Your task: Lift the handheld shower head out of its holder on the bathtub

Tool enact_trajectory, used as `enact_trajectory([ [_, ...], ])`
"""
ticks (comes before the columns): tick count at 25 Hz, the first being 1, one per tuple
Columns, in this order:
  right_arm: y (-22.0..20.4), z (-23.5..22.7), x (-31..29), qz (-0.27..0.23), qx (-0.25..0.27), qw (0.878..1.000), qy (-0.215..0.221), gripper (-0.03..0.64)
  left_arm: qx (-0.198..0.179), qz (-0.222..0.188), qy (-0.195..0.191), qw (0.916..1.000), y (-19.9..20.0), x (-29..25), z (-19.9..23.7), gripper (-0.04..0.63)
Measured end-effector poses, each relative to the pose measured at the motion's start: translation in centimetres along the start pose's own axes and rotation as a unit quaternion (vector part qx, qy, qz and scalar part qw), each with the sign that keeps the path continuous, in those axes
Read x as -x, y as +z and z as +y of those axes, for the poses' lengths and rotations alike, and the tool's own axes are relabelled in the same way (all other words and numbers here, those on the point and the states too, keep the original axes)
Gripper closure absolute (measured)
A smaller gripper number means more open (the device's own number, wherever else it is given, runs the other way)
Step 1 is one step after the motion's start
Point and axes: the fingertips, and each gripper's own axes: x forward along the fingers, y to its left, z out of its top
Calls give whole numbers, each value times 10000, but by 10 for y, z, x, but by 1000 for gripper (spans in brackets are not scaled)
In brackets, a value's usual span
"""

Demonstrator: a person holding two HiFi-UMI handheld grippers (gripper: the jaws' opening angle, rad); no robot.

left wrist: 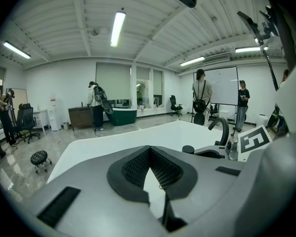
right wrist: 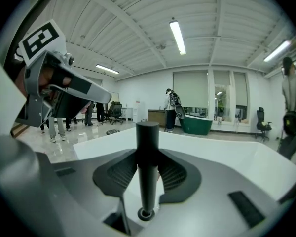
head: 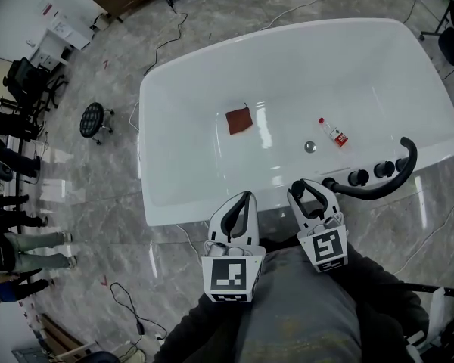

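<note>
The black shower head handle (right wrist: 147, 172) stands upright between the jaws of my right gripper (right wrist: 148, 154), which is shut on it. In the head view that gripper (head: 300, 188) hangs over the near rim of the white bathtub (head: 181, 112). From it the black hose (head: 378, 189) curves right and up past two black knobs (head: 358, 178). My left gripper (head: 246, 197) is beside it on the left, over the same rim, shut and holding nothing (left wrist: 149, 149). The hose arch (left wrist: 222, 127) shows to its right. The holder itself is hidden.
A red cloth (head: 239, 120), a small bottle (head: 334, 132) and the drain (head: 309, 147) lie on the tub floor. A black stool (head: 92, 119) and cables are on the marble floor to the left. People stand along the left edge (head: 15, 240).
</note>
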Motion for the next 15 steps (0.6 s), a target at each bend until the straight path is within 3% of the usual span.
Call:
enact_trajectory([
  [15,112,5,39,-226,78,9995,186,480,38,-300,169,9994,104,57,5,592],
])
